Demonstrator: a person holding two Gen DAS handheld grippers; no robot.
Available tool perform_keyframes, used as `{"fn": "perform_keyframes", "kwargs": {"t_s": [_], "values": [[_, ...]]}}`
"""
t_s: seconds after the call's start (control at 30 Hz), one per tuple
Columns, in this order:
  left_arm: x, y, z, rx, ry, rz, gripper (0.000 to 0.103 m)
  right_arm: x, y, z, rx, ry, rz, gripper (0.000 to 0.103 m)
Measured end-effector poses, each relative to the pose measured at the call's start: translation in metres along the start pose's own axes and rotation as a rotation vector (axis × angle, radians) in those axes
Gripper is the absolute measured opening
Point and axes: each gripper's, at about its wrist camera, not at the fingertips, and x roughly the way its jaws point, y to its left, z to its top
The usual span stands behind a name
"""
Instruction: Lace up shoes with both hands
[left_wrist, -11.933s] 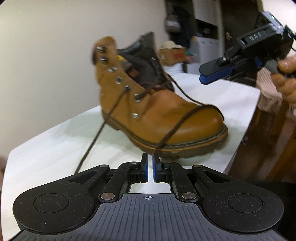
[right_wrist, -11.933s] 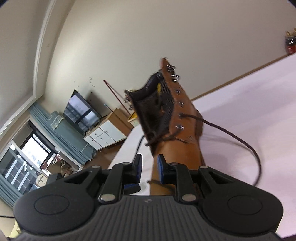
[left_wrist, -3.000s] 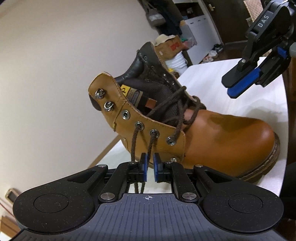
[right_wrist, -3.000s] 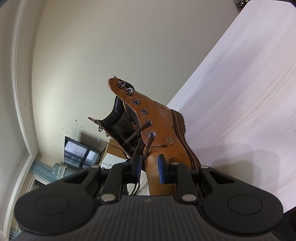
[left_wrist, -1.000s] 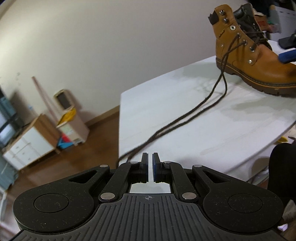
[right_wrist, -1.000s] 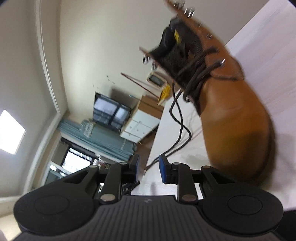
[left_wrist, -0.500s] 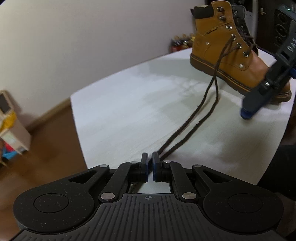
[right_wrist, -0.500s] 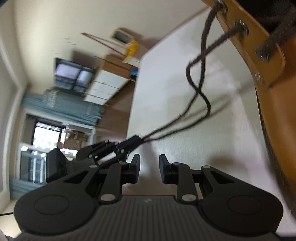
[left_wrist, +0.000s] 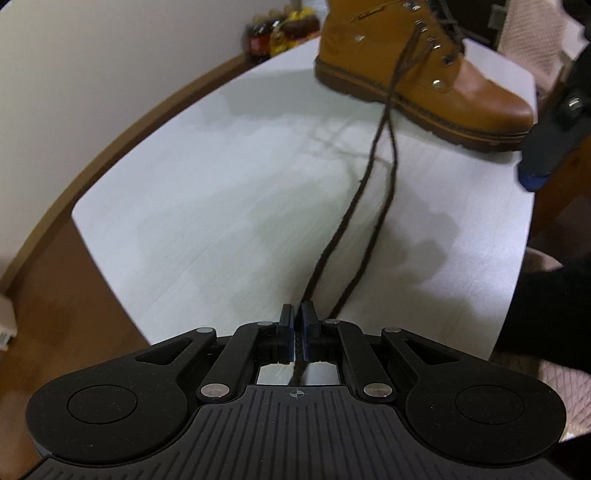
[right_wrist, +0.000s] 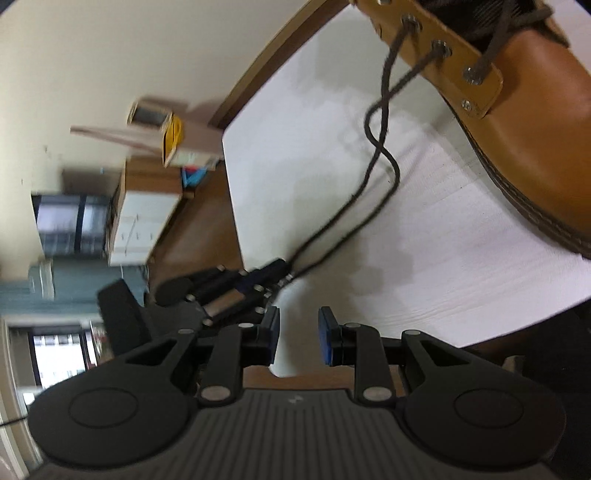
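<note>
A tan leather boot (left_wrist: 424, 74) stands on the white table (left_wrist: 203, 184) at the far right; it also fills the upper right of the right wrist view (right_wrist: 535, 110). Two dark brown lace strands (left_wrist: 373, 177) trail from its eyelets toward me. My left gripper (left_wrist: 298, 314) hangs over the table's near edge, its jaws closing on one strand that runs between the pads; the other strand passes just to the right. The right wrist view shows the left gripper (right_wrist: 284, 271) at the lace ends. My right gripper (right_wrist: 298, 332) is open and holds nothing; its blue-tipped finger (left_wrist: 532, 177) hovers beside the boot's toe.
Bottles (left_wrist: 280, 26) stand at the table's far edge by the wall. A white cabinet (right_wrist: 144, 221) with a box on top sits on the wooden floor beyond the table corner. A dark sleeve (left_wrist: 546, 314) is at the right edge.
The left gripper has swung in over the table with the lace and tilted further down, so the boot looks nearer. The right gripper has drawn back from the boot toward the table's near edge.
</note>
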Motion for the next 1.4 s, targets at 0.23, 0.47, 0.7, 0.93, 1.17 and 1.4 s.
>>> {"fn": "perform_keyframes", "kwargs": {"t_s": [0.23, 0.47, 0.7, 0.93, 1.17, 1.4], "values": [[0.001, 0.009, 0.006, -0.023, 0.035, -0.047, 0.002, -0.014, 0.008, 0.007, 0.056, 0.002, 0.005, 0.027], [0.002, 0.006, 0.009, -0.034, 0.063, -0.026, 0.003, 0.001, 0.004, 0.039, 0.040, 0.049, -0.003, 0.027], [0.005, 0.019, 0.009, 0.013, 0.059, -0.079, 0.009, 0.002, 0.008, 0.039, 0.070, 0.007, -0.023, 0.027], [0.006, 0.055, 0.020, 0.002, 0.013, -0.027, 0.002, 0.001, 0.012, 0.013, 0.162, -0.077, -0.009, 0.027], [0.005, 0.094, 0.015, -0.116, 0.010, 0.057, 0.007, 0.016, 0.021, 0.019, 0.112, -0.062, -0.022, 0.027], [-0.029, 0.075, -0.030, -0.130, -0.021, 0.014, 0.007, 0.016, 0.050, 0.043, -0.180, 0.059, -0.154, 0.027]]}}
